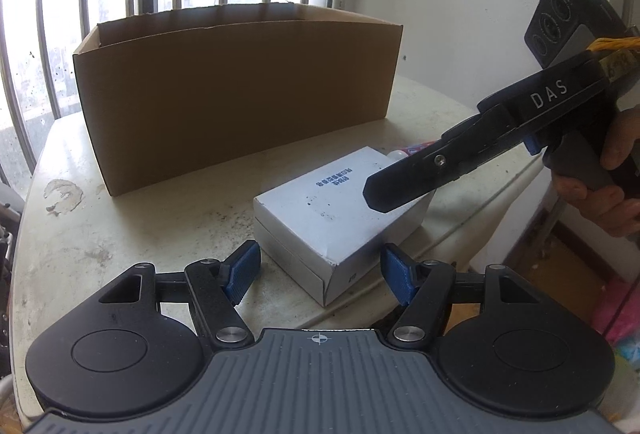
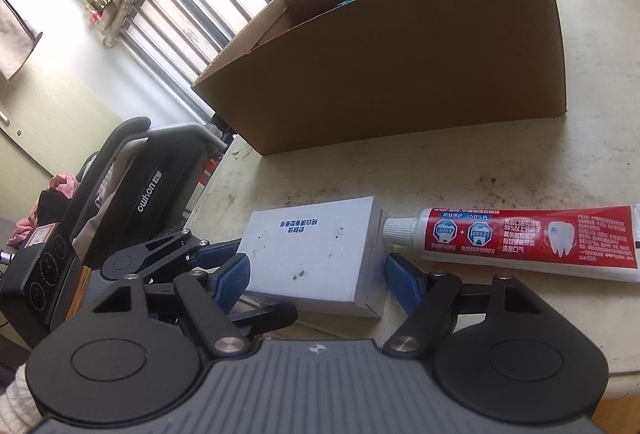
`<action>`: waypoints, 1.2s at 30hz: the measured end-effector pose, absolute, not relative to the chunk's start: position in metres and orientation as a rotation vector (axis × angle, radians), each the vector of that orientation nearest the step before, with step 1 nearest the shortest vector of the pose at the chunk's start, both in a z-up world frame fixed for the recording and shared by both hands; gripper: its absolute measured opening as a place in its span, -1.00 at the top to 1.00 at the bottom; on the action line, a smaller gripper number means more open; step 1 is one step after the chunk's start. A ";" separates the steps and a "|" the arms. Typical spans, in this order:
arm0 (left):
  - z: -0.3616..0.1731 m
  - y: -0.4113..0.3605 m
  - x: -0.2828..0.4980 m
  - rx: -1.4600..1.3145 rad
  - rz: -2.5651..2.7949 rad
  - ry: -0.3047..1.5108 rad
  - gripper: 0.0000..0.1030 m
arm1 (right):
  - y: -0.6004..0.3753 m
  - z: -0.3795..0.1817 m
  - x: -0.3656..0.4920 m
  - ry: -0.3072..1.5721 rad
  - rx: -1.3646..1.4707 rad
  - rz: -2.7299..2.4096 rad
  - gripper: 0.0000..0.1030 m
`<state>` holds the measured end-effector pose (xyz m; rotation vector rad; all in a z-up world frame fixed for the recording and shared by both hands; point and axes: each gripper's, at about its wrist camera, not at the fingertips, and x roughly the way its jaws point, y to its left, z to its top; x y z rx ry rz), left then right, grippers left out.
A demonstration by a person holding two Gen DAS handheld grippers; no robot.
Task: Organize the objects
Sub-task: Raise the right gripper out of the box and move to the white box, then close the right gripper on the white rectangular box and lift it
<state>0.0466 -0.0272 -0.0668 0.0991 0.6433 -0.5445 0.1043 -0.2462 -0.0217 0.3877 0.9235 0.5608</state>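
Barred windows and a stained pale table [image 1: 160, 218] frame the work, so we start at the jaws. Our left gripper [image 1: 320, 274] stands open, its blue pads clear of the white box [image 1: 332, 218], whose near corner sits just ahead of them and slightly between. Our right gripper [image 2: 316, 278] is open too, straddling the same white box [image 2: 316, 254] from the other side; its pads look just beside the box walls, though we cannot tell whether the left pad touches. Both sets of jaws seem aimed at one item, so we judge the box to be the piece in hand. To do this well, we should let one gripper take it: square the pads to the long flat faces, lower until they bracket the mid-height, then close evenly. Beyond the right jaw, a red toothpaste tube [image 2: 520, 242] lies with its cap touching or nearly touching the box, so we lift straight up to avoid dragging it. Farther out waits the open cardboard carton [image 1: 240, 94], the likely destination.
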 end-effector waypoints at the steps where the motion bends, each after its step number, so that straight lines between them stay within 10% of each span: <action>1: -0.066 -0.028 0.048 0.100 -0.549 0.644 -0.29 | -0.245 -0.022 0.105 0.920 0.384 0.559 -0.51; 36: -0.076 -0.024 0.042 0.128 -0.533 0.532 -0.37 | -0.244 -0.022 0.096 0.825 0.391 0.540 -0.14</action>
